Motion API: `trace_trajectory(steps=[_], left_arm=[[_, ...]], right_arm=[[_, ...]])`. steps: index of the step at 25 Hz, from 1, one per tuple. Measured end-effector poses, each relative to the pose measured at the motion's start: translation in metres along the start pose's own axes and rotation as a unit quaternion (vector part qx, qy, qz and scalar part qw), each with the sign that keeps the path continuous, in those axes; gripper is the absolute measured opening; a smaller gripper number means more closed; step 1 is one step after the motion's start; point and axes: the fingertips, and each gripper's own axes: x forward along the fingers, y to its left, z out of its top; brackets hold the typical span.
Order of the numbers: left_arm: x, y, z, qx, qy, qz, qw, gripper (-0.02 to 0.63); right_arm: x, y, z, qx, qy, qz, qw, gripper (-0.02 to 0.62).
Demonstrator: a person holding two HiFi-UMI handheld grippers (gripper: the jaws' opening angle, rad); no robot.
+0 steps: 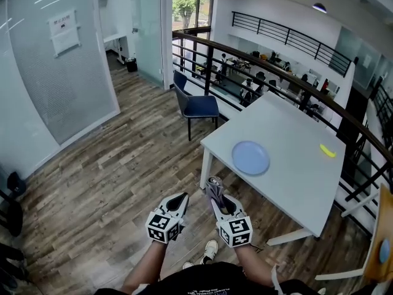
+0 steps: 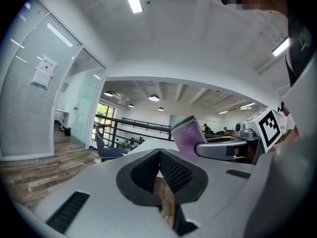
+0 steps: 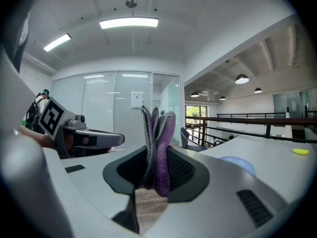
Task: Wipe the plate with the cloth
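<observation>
Head view: plate [image 1: 250,158] on white table [image 1: 295,134]

- The round pale-blue plate [image 1: 250,158] lies on the white rectangular table [image 1: 288,125], near its left edge.
- A small yellow object [image 1: 327,150] lies on the same table, right of the plate and well apart from it.
- The blue chair [image 1: 195,105] stands on the wooden plank floor [image 1: 110,165], behind the table's left corner.
- The left gripper [image 1: 182,197] and right gripper [image 1: 217,195] are side by side over the floor, before the table.
- The folded purple cloth [image 3: 157,148] stands between the right gripper's jaws.
</observation>
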Motion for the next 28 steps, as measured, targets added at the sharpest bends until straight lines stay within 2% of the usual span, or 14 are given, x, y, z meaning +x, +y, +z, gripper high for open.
trace_trajectory(steps=[6, 11, 17, 23, 28], left_arm=[[0.030, 0.013, 0.013, 0.001, -0.006, 0.012, 0.9999, 0.012], [0.057, 0.025, 0.025, 0.019, -0.024, 0.053, 0.9981, 0.012], [0.101, 0.025, 0.035, 0.004, -0.020, 0.045, 0.9988, 0.012], [0.140, 0.009, 0.021, 0.000, 0.005, 0.029, 0.9996, 0.012], [0.159, 0.011, 0.022, 0.019, 0.013, 0.050, 0.9985, 0.012]], right_arm=[[0.024, -0.021, 0.002, -0.002, 0.005, 0.010, 1.000, 0.118], [0.032, -0.058, 0.011, 0.007, -0.010, 0.008, 1.000, 0.118], [0.054, -0.095, 0.021, 0.010, -0.024, 0.014, 1.000, 0.118], [0.065, -0.133, 0.016, 0.027, -0.014, 0.016, 0.999, 0.118], [0.068, -0.157, 0.015, 0.035, -0.015, 0.019, 0.999, 0.118]])
